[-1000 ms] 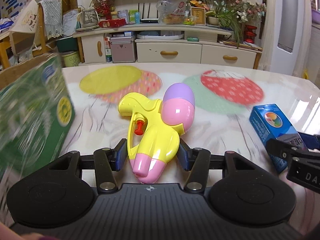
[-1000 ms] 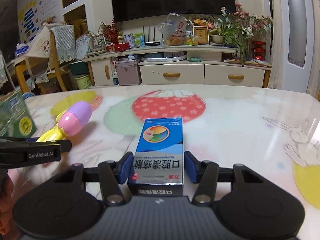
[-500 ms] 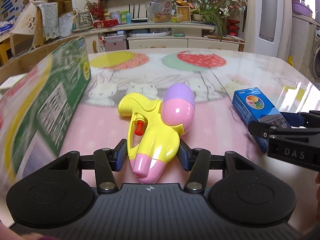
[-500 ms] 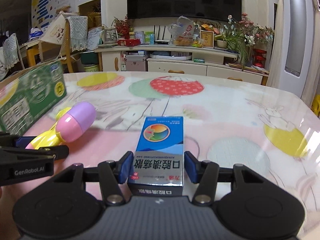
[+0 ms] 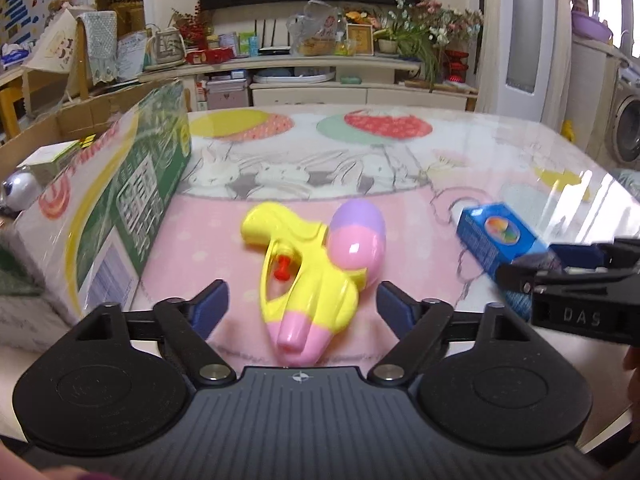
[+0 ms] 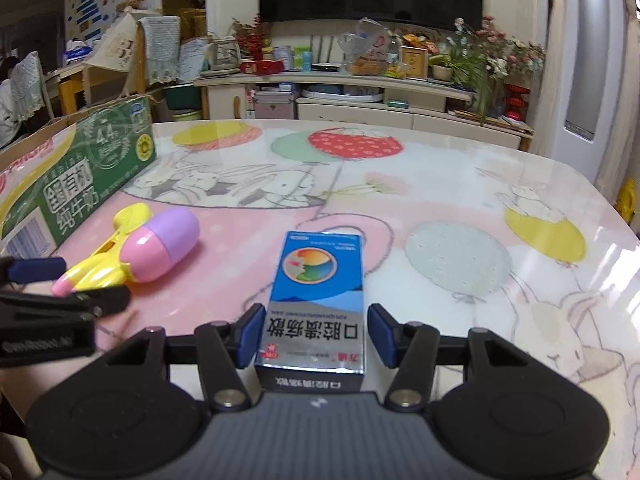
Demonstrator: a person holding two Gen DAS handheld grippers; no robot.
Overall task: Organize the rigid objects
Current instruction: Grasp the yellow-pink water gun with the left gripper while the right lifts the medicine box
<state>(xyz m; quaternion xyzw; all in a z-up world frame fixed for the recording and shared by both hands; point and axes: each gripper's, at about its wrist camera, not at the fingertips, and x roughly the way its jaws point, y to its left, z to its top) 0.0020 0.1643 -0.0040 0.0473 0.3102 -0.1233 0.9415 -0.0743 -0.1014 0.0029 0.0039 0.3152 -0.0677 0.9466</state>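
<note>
A yellow and pink toy water gun lies on the table between the fingers of my left gripper. Its jaws are opening and stand wide, and neither pad touches the toy. A blue medicine box lies flat between the fingers of my right gripper. Those jaws are opening too, with a thin gap at each blue pad. The water gun and the left gripper show at the left of the right wrist view. The blue box and the right gripper show at the right of the left wrist view.
A long green milk carton lies along the table's left side, close to the water gun. Behind it is an open cardboard box with things inside. The patterned tablecloth stretches ahead and to the right. A cabinet stands beyond the table.
Both grippers carried their objects toward the green carton. Then the left jaws sprang wide off the water gun, and the right jaws parted slightly from the blue box.
</note>
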